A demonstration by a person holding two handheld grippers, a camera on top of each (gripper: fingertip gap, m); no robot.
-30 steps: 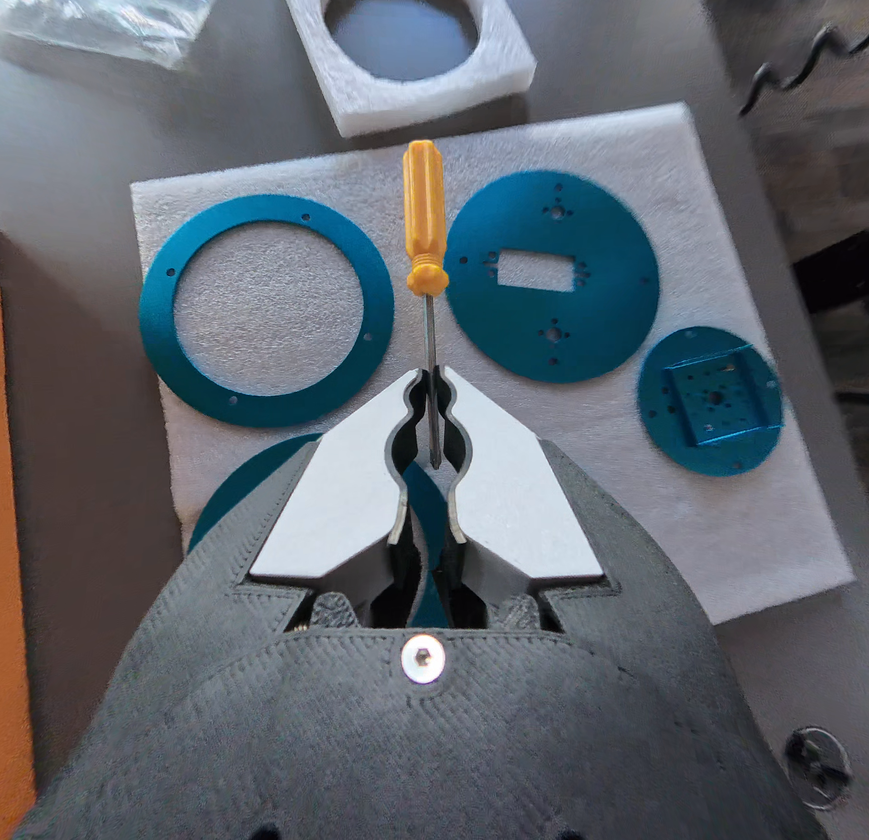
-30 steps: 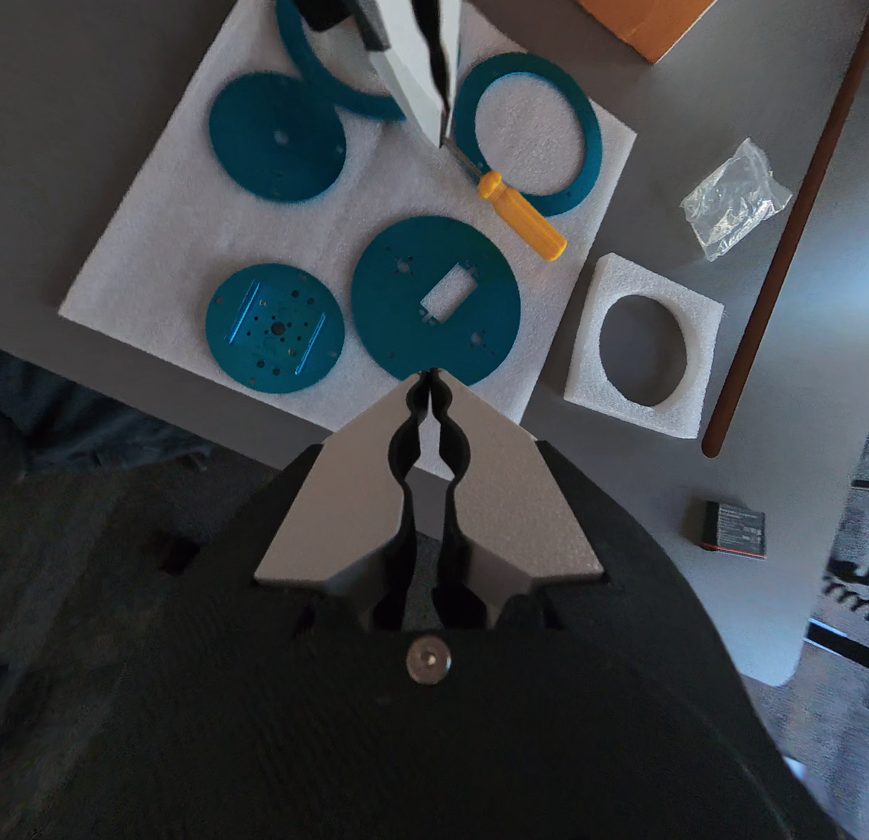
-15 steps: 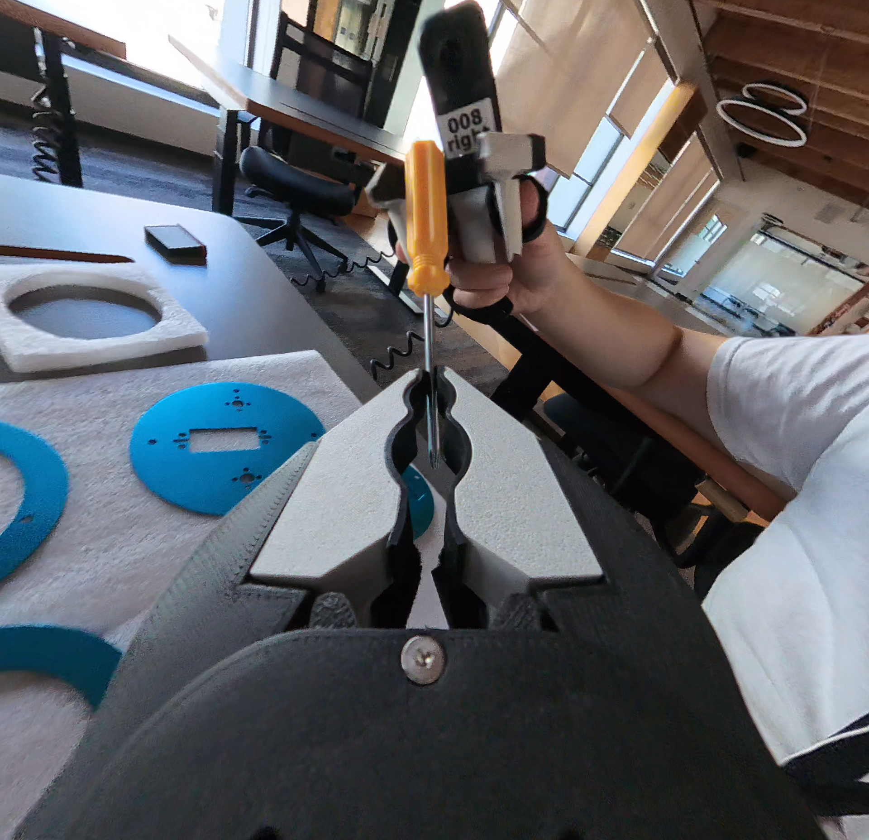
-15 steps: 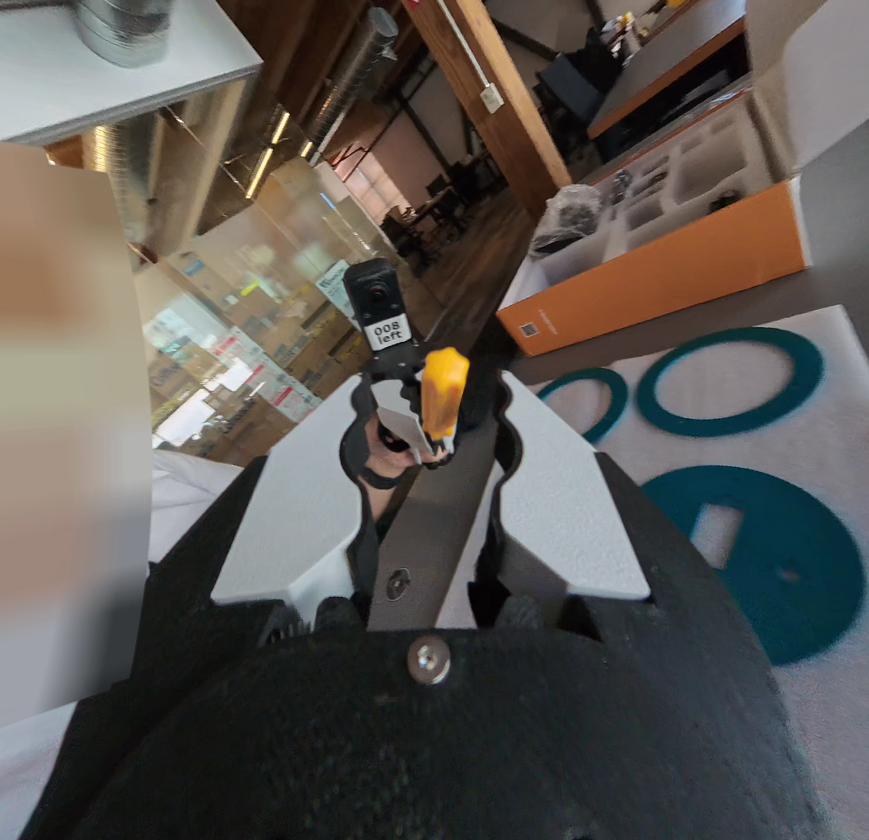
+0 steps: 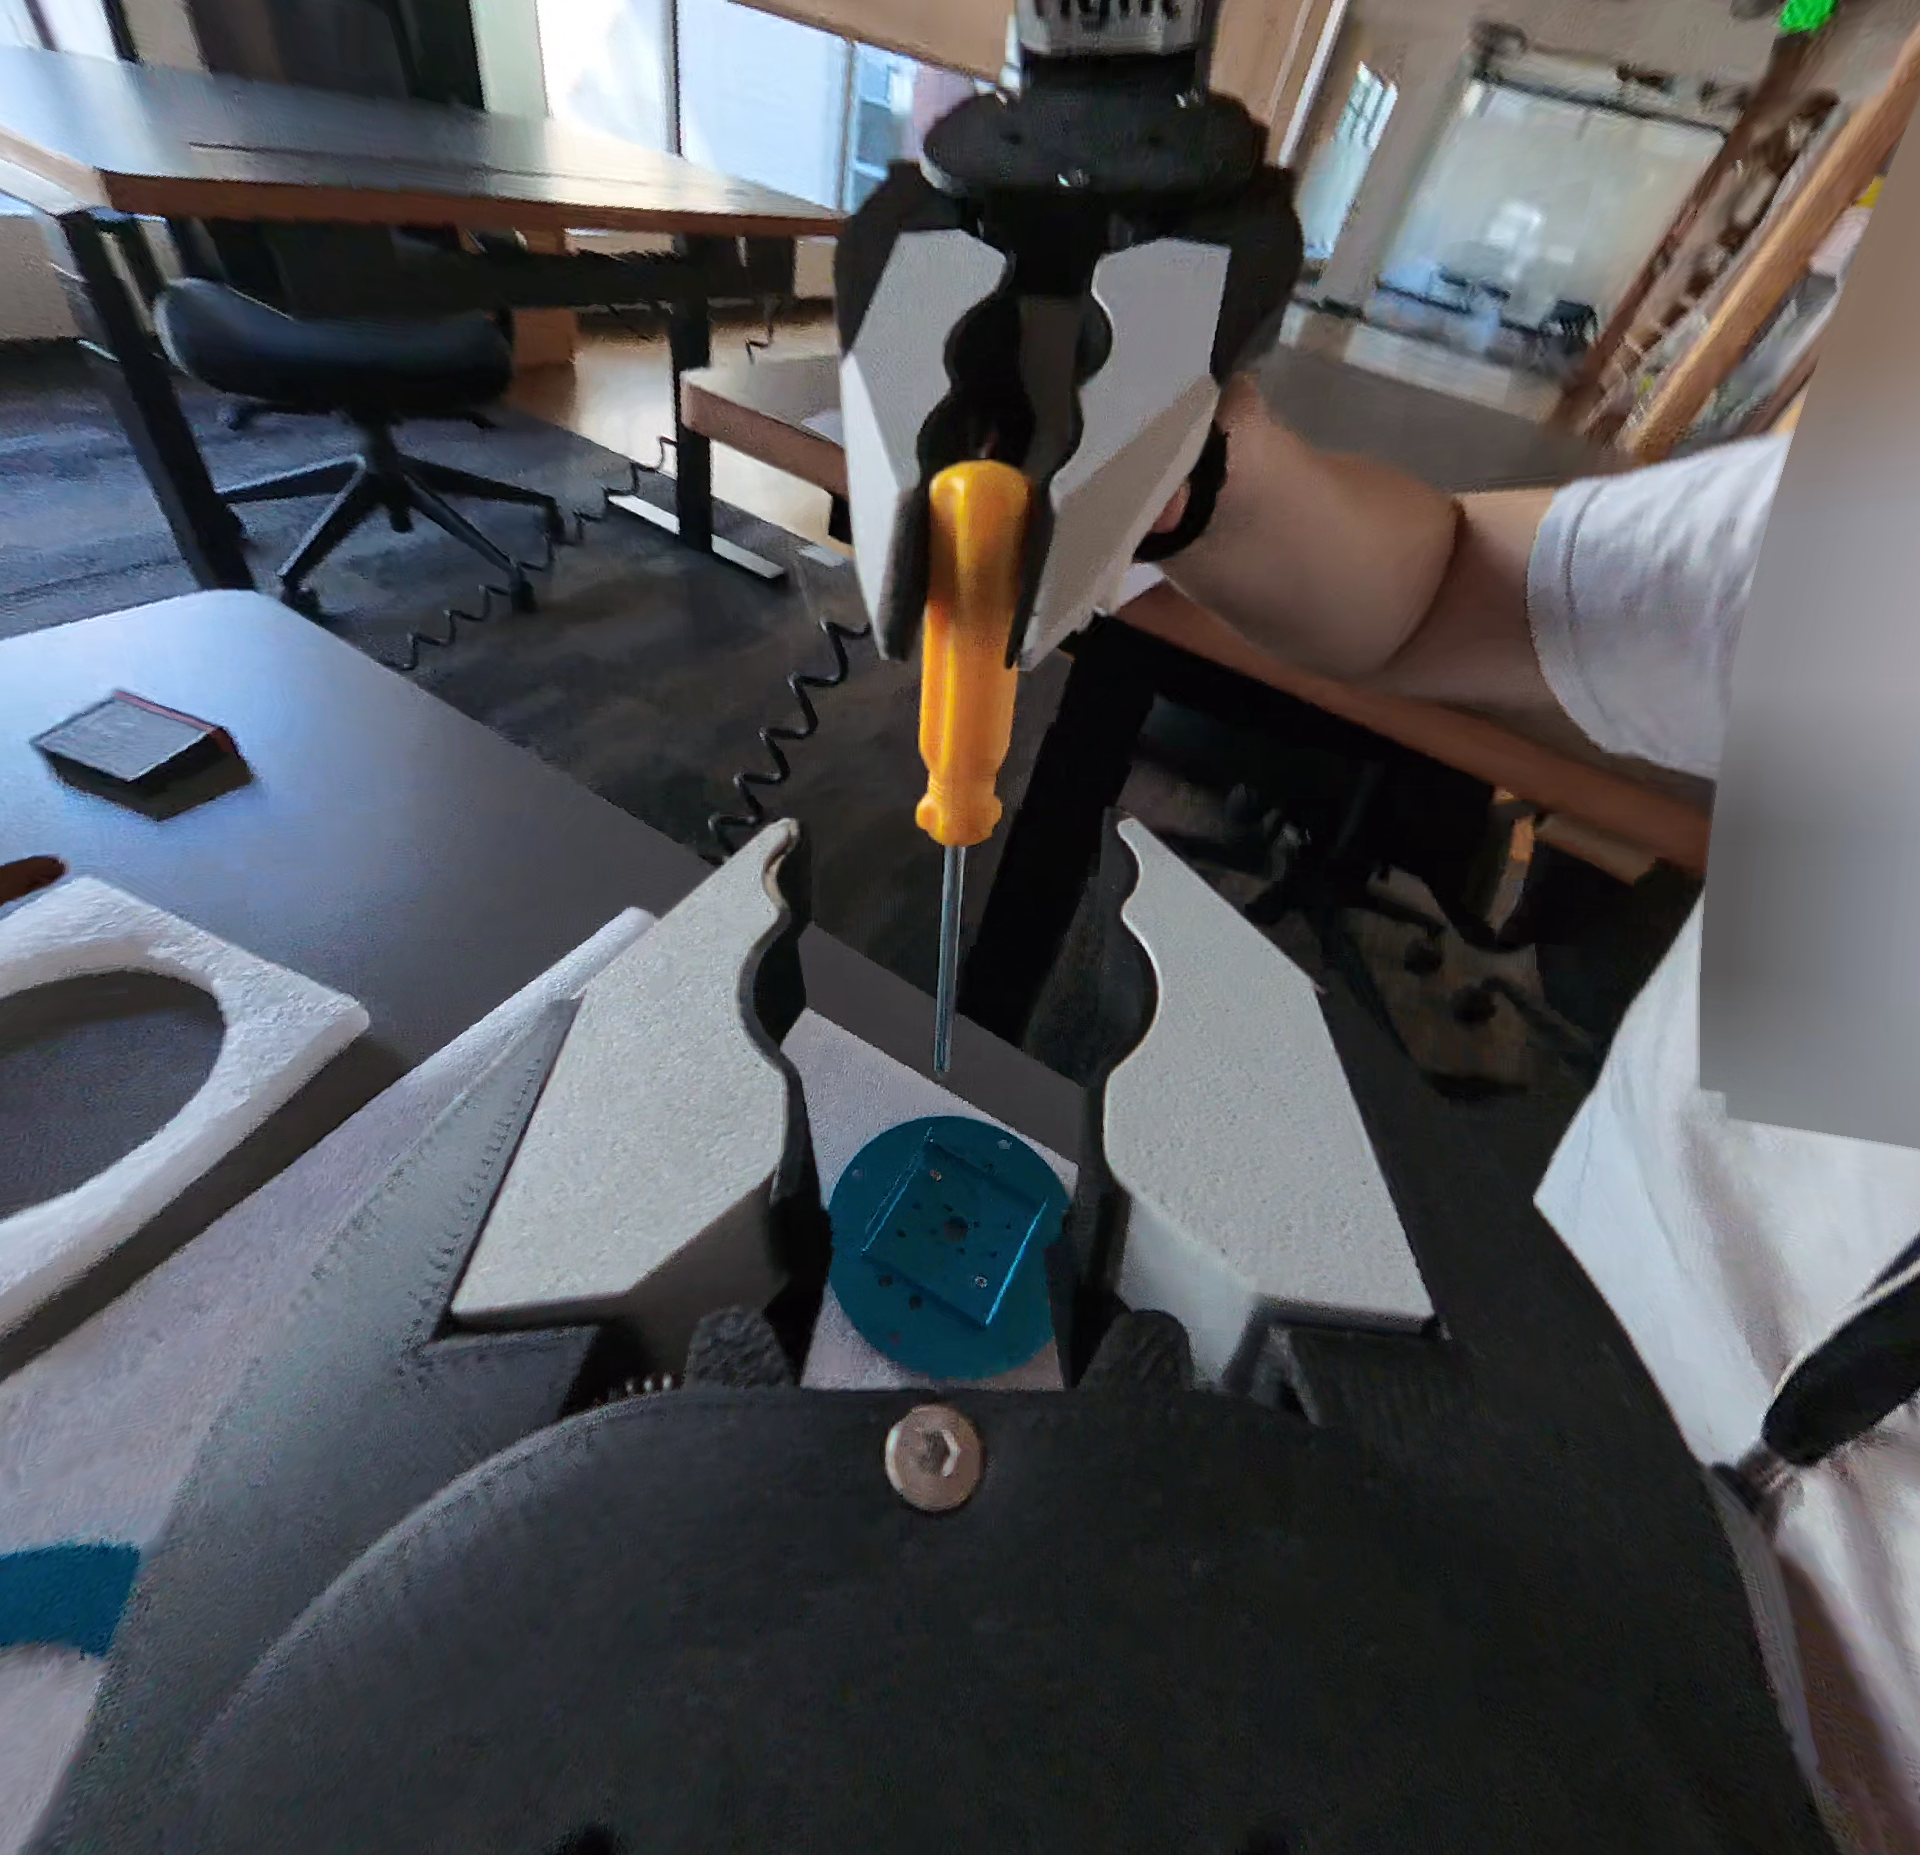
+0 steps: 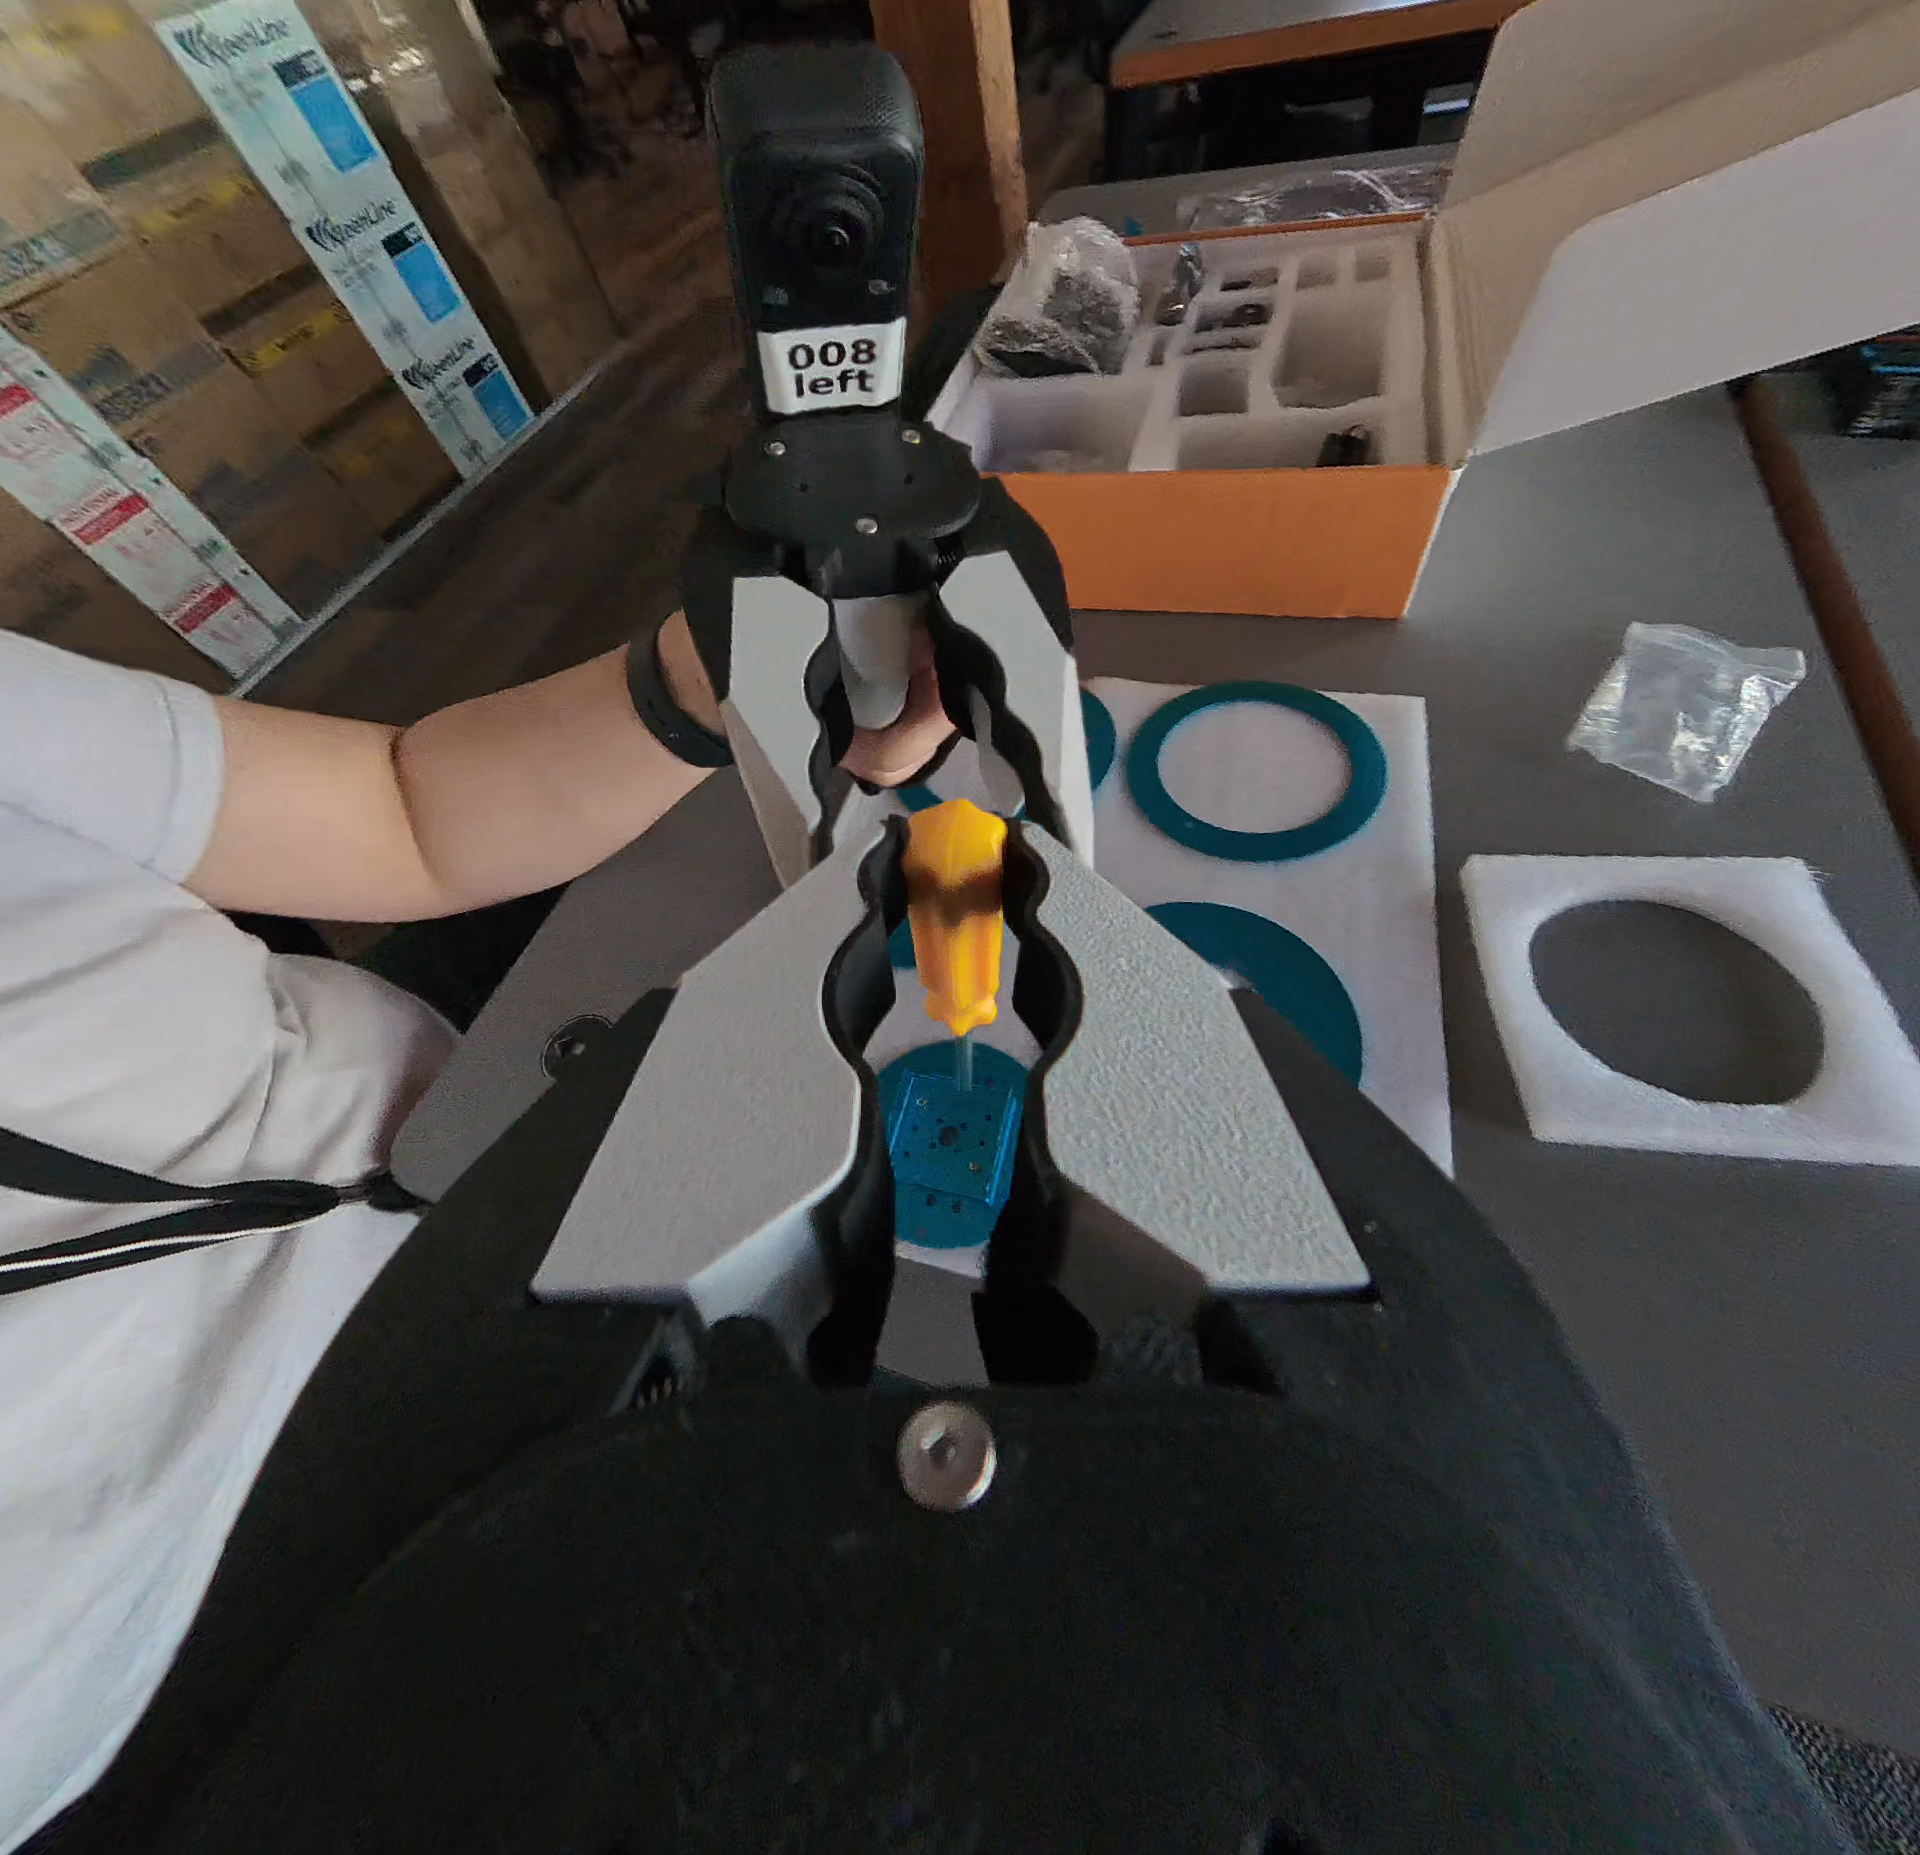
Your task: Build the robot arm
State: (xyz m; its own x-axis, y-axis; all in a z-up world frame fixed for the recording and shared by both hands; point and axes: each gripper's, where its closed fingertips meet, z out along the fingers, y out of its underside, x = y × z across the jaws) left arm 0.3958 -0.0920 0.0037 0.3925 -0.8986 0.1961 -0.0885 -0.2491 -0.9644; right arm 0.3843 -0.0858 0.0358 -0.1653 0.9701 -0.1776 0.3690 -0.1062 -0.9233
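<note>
A screwdriver with a yellow handle [image 5: 966,642] and thin metal shaft hangs tip down. My right gripper [image 6: 953,844] is shut on the handle [image 6: 951,922]; it also shows in the left wrist view [image 5: 966,652], facing me. My left gripper [image 5: 956,839] is open, its fingers apart on either side of the shaft and not touching it. It faces the right gripper in the right wrist view [image 6: 935,829]. Below the tip a small blue disc with a square bracket [image 5: 951,1244] [image 6: 951,1145] lies on white foam.
The white foam sheet [image 6: 1392,870] carries a blue ring [image 6: 1143,766] and a blue disc with a rectangular hole [image 6: 1299,995]. A foam frame with a round hole [image 6: 1496,1026], a plastic bag [image 6: 1683,714] and an open orange box [image 6: 1226,538] sit on the grey table. A person's arms are close. The tips of both grippers are at nearly the same place.
Both grippers lifted from the foam to face each other. The left gripper opened and let go of the shaft; the right gripper closed on the yellow handle.
</note>
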